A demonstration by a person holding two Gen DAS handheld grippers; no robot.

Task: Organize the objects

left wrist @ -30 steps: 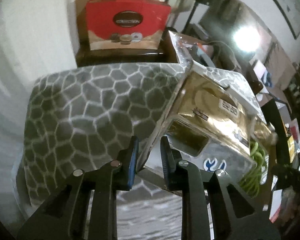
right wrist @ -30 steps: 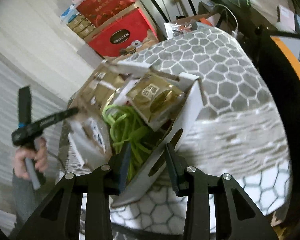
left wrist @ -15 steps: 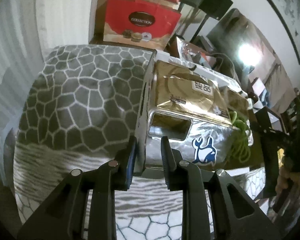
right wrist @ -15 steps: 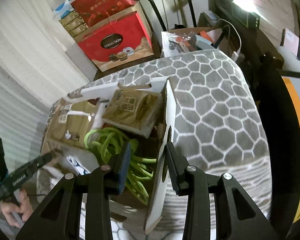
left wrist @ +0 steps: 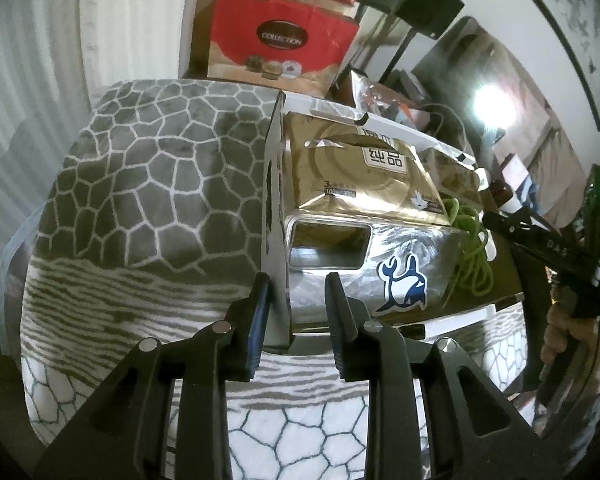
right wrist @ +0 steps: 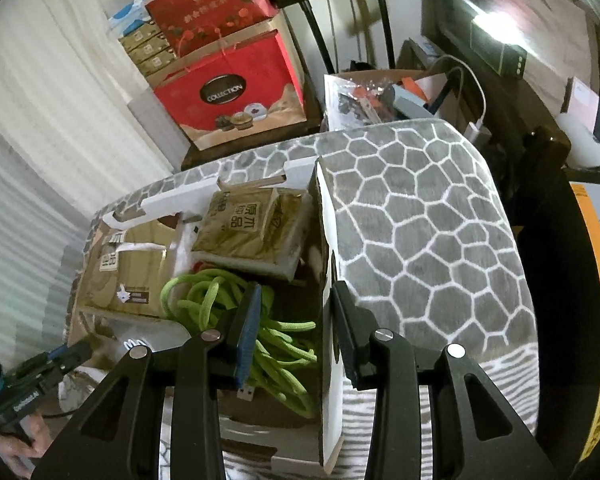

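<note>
The box (right wrist: 328, 320), tilted in the air a second ago, is now set level on the patterned blanket (right wrist: 428, 216). Both walls are straddled by slackened, open fingers: left gripper (left wrist: 296, 304), right gripper (right wrist: 296, 320). Tissue packs (right wrist: 252, 228) and green rope (right wrist: 204, 300) remain inside; placement appears finished.

Counted inside the white box (right wrist: 326, 264): two gold tissue packs (right wrist: 252, 228), one silver tissue box (left wrist: 364, 256), one green rope (right wrist: 276, 340).

Both grippers, left (left wrist: 298, 300) and right (right wrist: 296, 316), jaws parted.
</note>
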